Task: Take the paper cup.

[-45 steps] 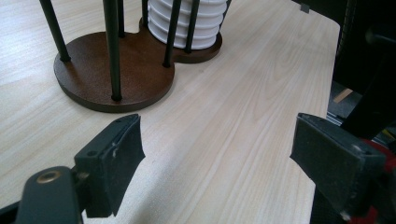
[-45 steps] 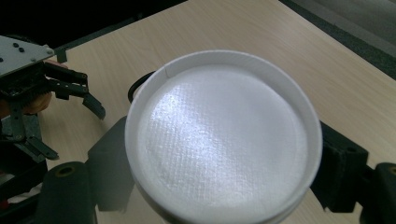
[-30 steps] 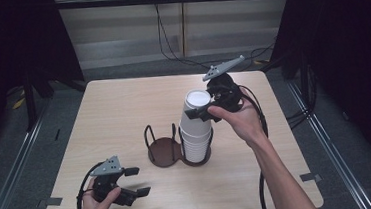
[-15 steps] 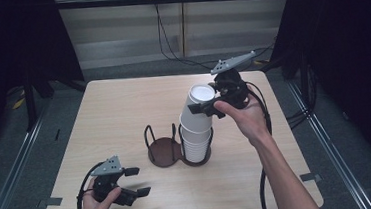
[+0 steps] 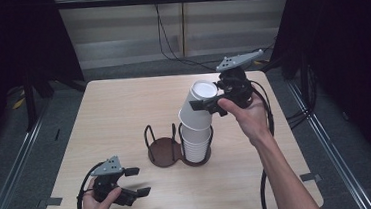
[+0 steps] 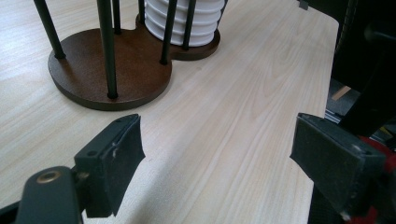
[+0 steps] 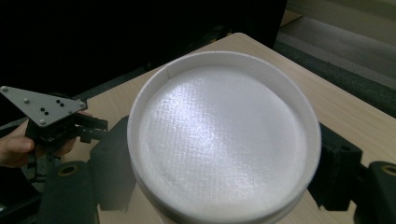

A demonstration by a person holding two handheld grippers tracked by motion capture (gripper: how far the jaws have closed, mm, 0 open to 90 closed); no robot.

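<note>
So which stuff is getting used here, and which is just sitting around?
In use:
- top cup, tilted, clamped by the right gripper
- cup stack
- brown holder

Sitting around:
- left gripper, open, holding nothing
- cables behind the table

The white paper cup (image 7: 224, 140) in my right tongs has a matt bottom with a fine woven-looking texture, slightly shiny where light hits. The pale wood-grain tabletop (image 6: 243, 121) looks smooth, like laminate with a soft sheen. The dark brown wooden holder base (image 6: 116, 70) is matt, its black rods (image 6: 106, 42) look like smooth metal. My black jaw pads (image 6: 116, 154) look like dull rubber.
</note>
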